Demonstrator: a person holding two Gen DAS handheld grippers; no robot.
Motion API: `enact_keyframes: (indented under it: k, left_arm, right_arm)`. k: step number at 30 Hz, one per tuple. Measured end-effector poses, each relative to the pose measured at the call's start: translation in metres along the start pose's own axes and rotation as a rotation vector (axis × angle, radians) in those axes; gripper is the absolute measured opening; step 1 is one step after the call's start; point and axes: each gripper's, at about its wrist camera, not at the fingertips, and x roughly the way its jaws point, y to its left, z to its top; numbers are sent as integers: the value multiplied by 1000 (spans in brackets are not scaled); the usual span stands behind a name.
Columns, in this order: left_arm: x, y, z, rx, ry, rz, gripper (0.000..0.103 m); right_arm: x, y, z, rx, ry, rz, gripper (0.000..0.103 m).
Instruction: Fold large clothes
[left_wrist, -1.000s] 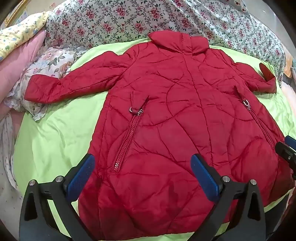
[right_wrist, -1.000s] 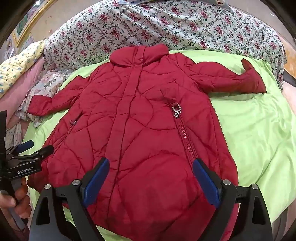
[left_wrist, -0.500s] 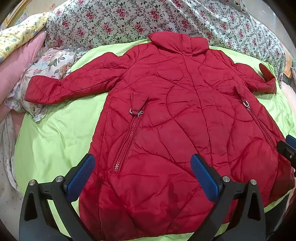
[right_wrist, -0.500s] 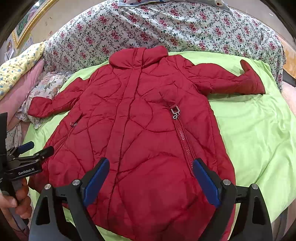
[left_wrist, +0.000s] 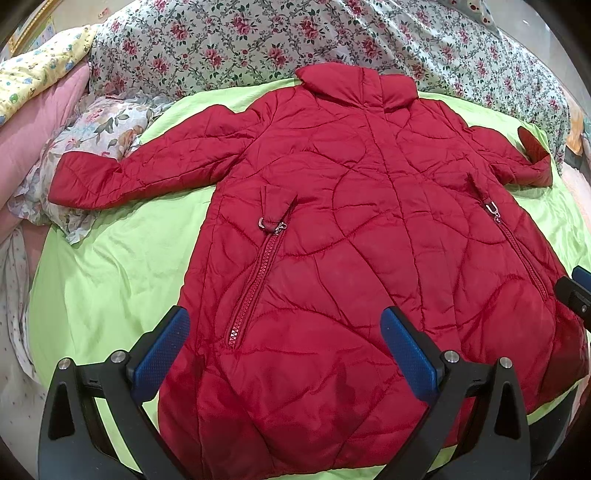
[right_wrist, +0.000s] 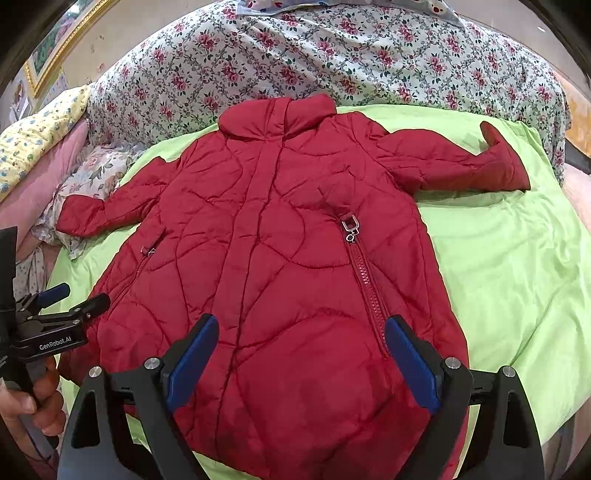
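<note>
A red quilted coat lies flat and spread on a lime green sheet, collar at the far end, both sleeves stretched out sideways. It shows the same way in the right wrist view. My left gripper is open and empty, hovering over the coat's lower left part near the hem. My right gripper is open and empty, hovering over the lower right part beside the pocket zipper. The left gripper also shows at the left edge of the right wrist view.
A floral quilt is bunched behind the collar. A pale flowered cloth lies under the left sleeve cuff. Pink and yellow bedding is piled at the far left. The green sheet extends to the right of the coat.
Both grippers have drifted very slightly; the coat lies the same and nothing was taken hold of.
</note>
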Motion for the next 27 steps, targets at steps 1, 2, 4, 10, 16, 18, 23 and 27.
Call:
enact_keyframes:
  k: [1,2,4,10,16,18,23,27]
  left_arm:
    - [-1,0,0,-1,0,-1,103]
    - [0,0,0,0,0,-1,103]
    - [-1,-1,0,0,1,-1,103]
    - [8,-3,5,14,13,14,103]
    - [12,-2,7,30,54,32,103]
    - [13,-3,7,35,62,38,103]
    - [18,-3,8,24,40,22,103]
    - [23,-4,12,29,65,25,103]
  right_arm:
    - [0,0,0,-1,-2,-1,93]
    - [0,1,1,-2,-3,-3,93]
    - [-1,1,4,-2,-4,-2,93]
    - [-1,0,7,8,-4,16,93]
    - [1,-1,9,33,7,47,93]
    - [0,-1,10,37,4,48,93]
    - [2,-4,13,32,-1,32,93]
    - [5,-8,15,34,0,23,93]
